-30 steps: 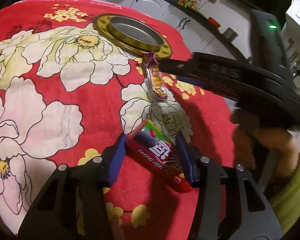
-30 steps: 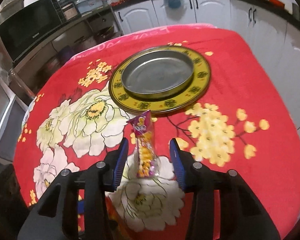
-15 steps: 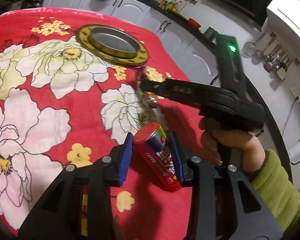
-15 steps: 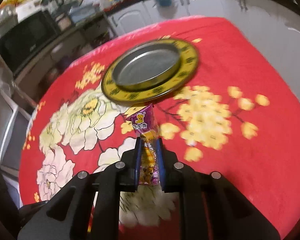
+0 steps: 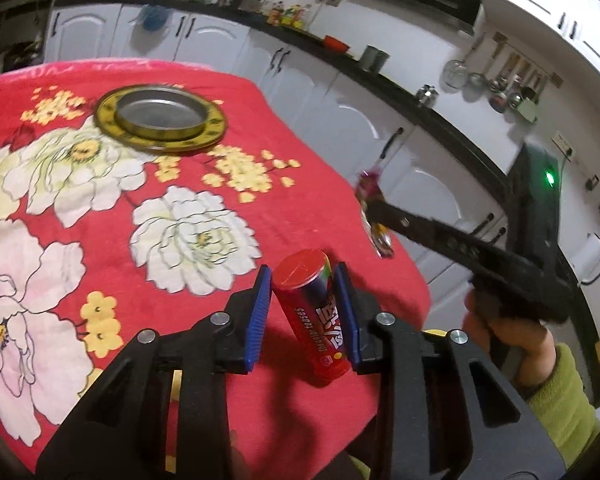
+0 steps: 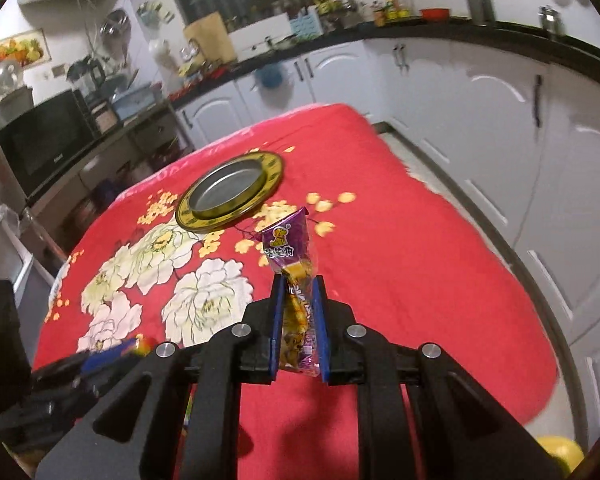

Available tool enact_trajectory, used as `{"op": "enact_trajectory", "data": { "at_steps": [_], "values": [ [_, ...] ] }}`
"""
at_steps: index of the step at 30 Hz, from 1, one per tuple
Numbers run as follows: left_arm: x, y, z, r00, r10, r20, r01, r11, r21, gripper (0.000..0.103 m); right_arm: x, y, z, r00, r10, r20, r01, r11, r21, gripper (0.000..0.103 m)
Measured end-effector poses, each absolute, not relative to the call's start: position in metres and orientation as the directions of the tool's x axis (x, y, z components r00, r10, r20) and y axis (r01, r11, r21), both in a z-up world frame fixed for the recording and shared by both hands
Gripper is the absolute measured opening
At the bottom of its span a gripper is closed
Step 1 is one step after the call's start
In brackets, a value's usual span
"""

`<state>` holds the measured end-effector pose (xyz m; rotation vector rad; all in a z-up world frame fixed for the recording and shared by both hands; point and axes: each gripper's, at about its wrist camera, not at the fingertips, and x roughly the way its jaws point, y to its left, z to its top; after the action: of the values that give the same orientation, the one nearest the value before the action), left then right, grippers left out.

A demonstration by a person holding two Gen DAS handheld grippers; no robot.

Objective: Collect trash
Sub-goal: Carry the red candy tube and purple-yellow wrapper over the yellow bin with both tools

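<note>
Now, by item:

Left gripper: jaws closing on a red tube, blue pads at either side of it, the right pad touching; the tube sits tilted between them, red cap up and away from the camera, raised off the cloth.

Right gripper: fingers drawn together, clamped on a purple wrapper; the wrapper's top sticks up past the fingertips, its lower end hangs behind the pads. Seen from the left wrist, this gripper is out past the table's right edge, the wrapper dangling from its tip, blurred.

Right hand: wrapped round the gripper's handle, green sleeve at the wrist.

Table: covered in a red cloth with white and yellow flowers.

Plate: yellow rim, grey metal centre, lying flat at the far end of the table, well apart from both grippers.

Background: white kitchen cabinets under a dark counter; a microwave at the left in the right wrist view.
</note>
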<state>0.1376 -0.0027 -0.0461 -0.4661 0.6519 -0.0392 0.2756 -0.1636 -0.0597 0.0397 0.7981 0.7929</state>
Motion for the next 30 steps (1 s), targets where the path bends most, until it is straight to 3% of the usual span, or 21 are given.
{"op": "enact_trajectory", "data": {
  "at_steps": [14,30],
  "values": [
    [0.147,-0.084,-0.015,0.797,-0.298,-0.526,0.095,0.921,-0.378,0.024,0.210,-0.294,-0.040,0.597,0.574,-0.560,-0.480,0.815,0.324,0.014],
    [0.143,-0.172,-0.012,0.745,-0.412,-0.524,0.286,0.908,-0.307,0.023,0.147,-0.379,-0.047,0.692,0.448,-0.566,-0.360,0.894,0.267,0.014]
  ]
}}
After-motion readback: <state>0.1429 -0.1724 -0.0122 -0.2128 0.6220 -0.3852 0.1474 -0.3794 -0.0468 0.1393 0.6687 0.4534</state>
